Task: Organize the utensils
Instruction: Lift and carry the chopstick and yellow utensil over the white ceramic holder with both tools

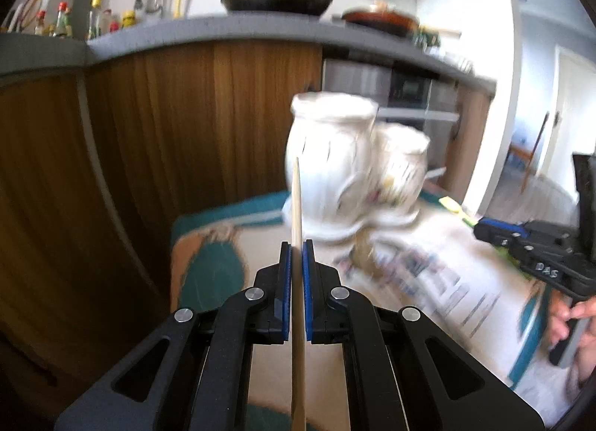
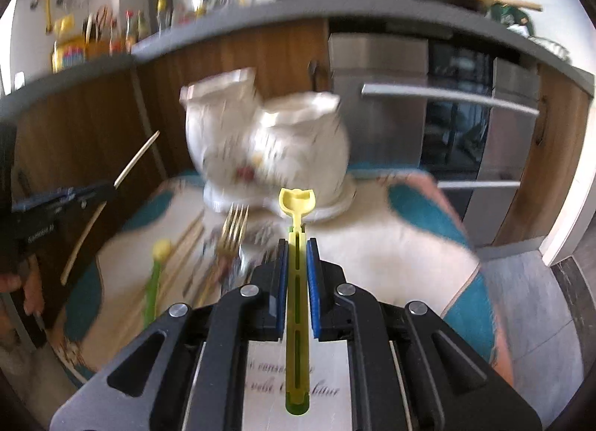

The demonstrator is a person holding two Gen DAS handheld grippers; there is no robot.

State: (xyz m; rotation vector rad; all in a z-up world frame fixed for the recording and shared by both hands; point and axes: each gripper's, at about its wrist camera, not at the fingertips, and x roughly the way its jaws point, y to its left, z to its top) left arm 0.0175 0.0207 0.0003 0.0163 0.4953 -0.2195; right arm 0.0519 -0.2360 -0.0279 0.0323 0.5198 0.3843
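Wooden chopstick (image 1: pixel 297 203) pinched in left tongs (image 1: pixel 297 244), yellow-green utensil (image 2: pixel 297 244) in right tongs (image 2: pixel 297 243), both angled downward.

tongs (image 1: pixel 495 235): "DAS"; cloth (image 2: pixel 260 375): script, mostly illegible

The two white jars (image 1: pixel 337 155) are smeared by motion blur in both views, so their painted pattern cannot be made out. The wooden stick (image 1: pixel 297 282) runs off the bottom edge of the left wrist view, its lower end unseen. The print on the cloth (image 2: pixel 391 256) and the cutlery (image 2: pixel 232 241) lying on it are too blurred to read.
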